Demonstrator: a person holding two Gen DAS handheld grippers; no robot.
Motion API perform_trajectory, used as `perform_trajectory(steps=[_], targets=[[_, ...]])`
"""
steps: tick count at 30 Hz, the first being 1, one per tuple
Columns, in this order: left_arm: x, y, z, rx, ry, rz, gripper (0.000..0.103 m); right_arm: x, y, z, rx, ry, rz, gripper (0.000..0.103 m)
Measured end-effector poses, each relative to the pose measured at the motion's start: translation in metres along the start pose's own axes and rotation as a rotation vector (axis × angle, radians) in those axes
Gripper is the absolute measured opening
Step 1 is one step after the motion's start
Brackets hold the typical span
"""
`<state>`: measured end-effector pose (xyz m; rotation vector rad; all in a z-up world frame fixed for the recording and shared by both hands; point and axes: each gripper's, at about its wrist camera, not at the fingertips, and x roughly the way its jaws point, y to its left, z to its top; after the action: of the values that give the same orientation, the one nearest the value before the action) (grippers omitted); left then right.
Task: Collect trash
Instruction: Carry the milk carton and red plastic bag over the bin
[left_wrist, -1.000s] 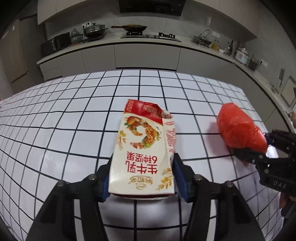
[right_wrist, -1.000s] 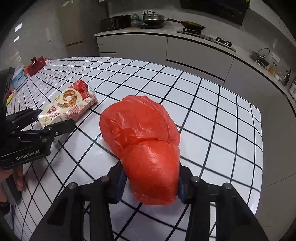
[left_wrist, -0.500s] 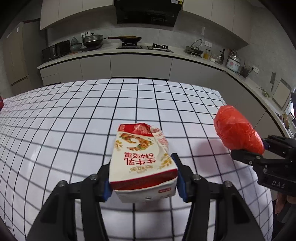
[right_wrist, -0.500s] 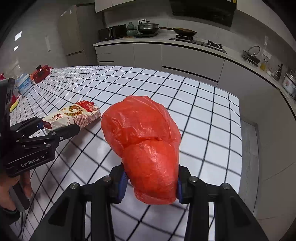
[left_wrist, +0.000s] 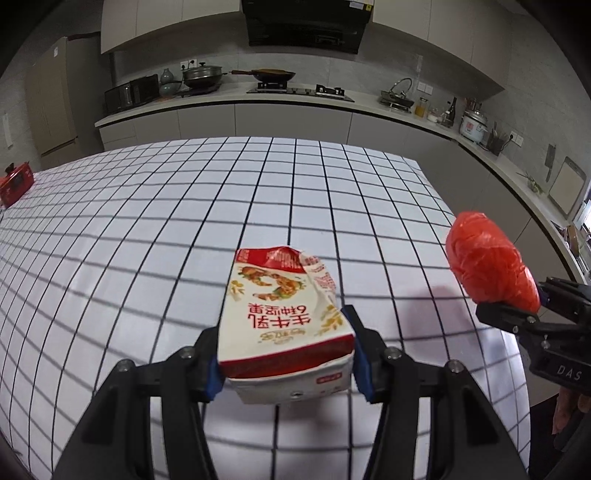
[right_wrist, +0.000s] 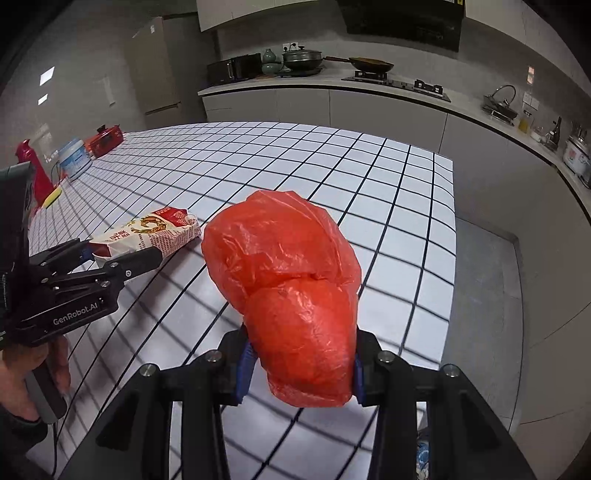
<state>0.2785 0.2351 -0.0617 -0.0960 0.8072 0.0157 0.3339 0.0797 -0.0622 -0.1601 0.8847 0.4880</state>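
My left gripper (left_wrist: 284, 363) is shut on a crumpled white and red milk carton (left_wrist: 282, 314), held in the air above the white grid-patterned table (left_wrist: 147, 240). My right gripper (right_wrist: 299, 369) is shut on a stuffed red plastic bag (right_wrist: 291, 291), lifted near the table's right edge. From the left wrist view the red bag (left_wrist: 487, 267) hangs at the far right in the right gripper (left_wrist: 535, 314). From the right wrist view the carton (right_wrist: 147, 236) sits at the left in the left gripper (right_wrist: 107, 262), which a hand (right_wrist: 40, 373) holds.
A red box (right_wrist: 105, 138), a white tub (right_wrist: 75, 158), a red bottle (right_wrist: 35, 173) and a yellow item (right_wrist: 53, 195) stand at the table's far left. A kitchen counter (left_wrist: 295, 101) with pots and a stove runs behind. Grey floor (right_wrist: 491, 295) lies past the table's right edge.
Both grippers have pulled back and risen with their loads: the carton and the red bag are now lifted off the table, and more of the table and kitchen shows in each view.
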Motion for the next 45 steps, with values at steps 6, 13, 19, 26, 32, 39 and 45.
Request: perform_trajectory(steps=[6,13,19,26,32,39,45], targets=[[-0.023,-0.018,-0.025,-0.016,-0.003,0.021,0.056,-0.042,-0.003,-0.029,-0.023,-0.032,0.017,0.044],[-0.047,-0.052,-0.055,-0.027,-0.007,0.017,0.056,-0.090,-0.022,-0.069,-0.027,-0.055,0.013,0.044],[-0.061,-0.086,-0.077,-0.021,-0.009,-0.009,0.056,-0.121,-0.042,-0.100,-0.026,-0.063,-0.005,0.044],[-0.069,-0.126,-0.080,0.021,-0.019,-0.058,0.056,-0.148,-0.068,-0.128,0.000,-0.069,-0.037,0.044],[-0.071,-0.166,-0.087,0.054,-0.022,-0.089,0.056,-0.163,-0.101,-0.156,0.047,-0.065,-0.072,0.044],[-0.073,-0.223,-0.105,0.092,-0.016,-0.122,0.056,-0.172,-0.151,-0.199,0.114,-0.034,-0.110,0.044],[-0.071,-0.274,-0.119,0.104,-0.005,-0.158,0.056,-0.172,-0.190,-0.232,0.159,-0.006,-0.119,0.044]])
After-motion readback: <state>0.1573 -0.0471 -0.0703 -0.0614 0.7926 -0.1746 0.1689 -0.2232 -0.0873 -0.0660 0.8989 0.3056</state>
